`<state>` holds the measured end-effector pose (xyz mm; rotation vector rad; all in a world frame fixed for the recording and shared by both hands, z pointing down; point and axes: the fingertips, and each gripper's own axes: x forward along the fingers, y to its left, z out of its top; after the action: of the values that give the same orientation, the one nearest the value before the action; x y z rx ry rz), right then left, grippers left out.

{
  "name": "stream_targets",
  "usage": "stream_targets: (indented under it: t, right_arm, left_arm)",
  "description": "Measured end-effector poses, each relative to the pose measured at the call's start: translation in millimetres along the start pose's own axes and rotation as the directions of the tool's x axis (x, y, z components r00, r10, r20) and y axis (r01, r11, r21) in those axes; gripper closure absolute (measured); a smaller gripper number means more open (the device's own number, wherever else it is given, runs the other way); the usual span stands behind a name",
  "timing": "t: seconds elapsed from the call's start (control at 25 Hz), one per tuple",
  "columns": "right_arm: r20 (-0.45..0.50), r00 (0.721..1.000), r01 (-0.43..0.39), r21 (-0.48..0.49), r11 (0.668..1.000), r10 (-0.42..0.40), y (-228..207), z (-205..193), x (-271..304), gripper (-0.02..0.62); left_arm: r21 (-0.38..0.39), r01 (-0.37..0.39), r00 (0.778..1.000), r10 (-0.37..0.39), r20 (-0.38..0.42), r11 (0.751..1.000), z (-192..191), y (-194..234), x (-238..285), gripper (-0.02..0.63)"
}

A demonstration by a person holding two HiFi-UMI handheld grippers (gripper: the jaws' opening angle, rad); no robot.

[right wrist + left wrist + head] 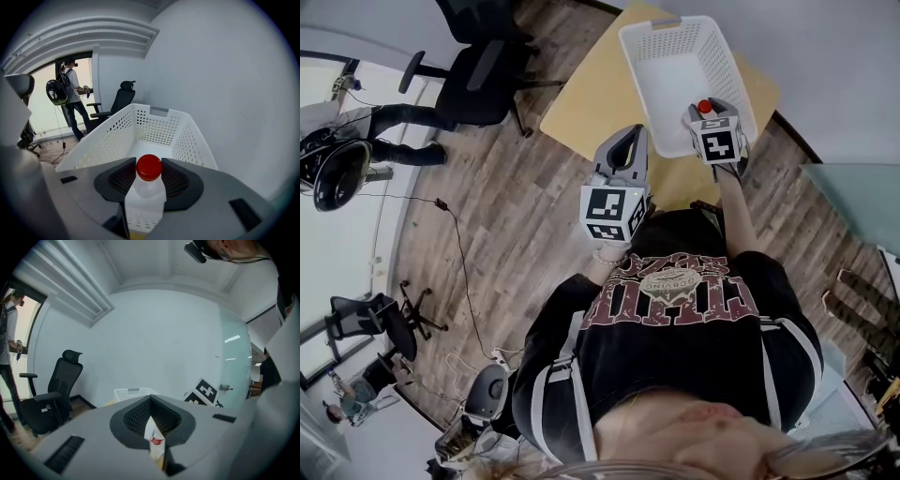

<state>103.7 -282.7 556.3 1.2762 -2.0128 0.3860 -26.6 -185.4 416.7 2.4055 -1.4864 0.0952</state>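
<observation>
My right gripper (710, 114) (149, 183) is shut on a clear bottle (146, 199) with a red cap (704, 107) (149, 167). It holds the bottle just over the near end of a white perforated basket (661, 75) (157, 125), cap pointing into it. My left gripper (623, 142) (153, 423) hovers left of the basket, over the table's near-left edge. Its jaws are shut on a thin white packet (155, 440) with a red mark. The basket's inside looks bare in the right gripper view.
The basket stands on a pale yellow table (586, 112) against the wall. A black office chair (478, 80) (54, 394) is on the wood floor to the left. A person with a helmet-like rig (70, 96) stands by the doorway. A glass partition (234, 362) lies to the right.
</observation>
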Motion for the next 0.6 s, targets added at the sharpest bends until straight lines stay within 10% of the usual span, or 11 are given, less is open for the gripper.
stream_targets:
  t: [0.6]
  right_arm:
    - [-0.008,1.0,0.013,0.035,0.999,-0.012,-2.1,-1.7,1.1,0.426]
  left_arm:
    - [-0.004,-0.006,1.0,0.006,0.011,1.0,1.3,5.7,-7.3,0.56]
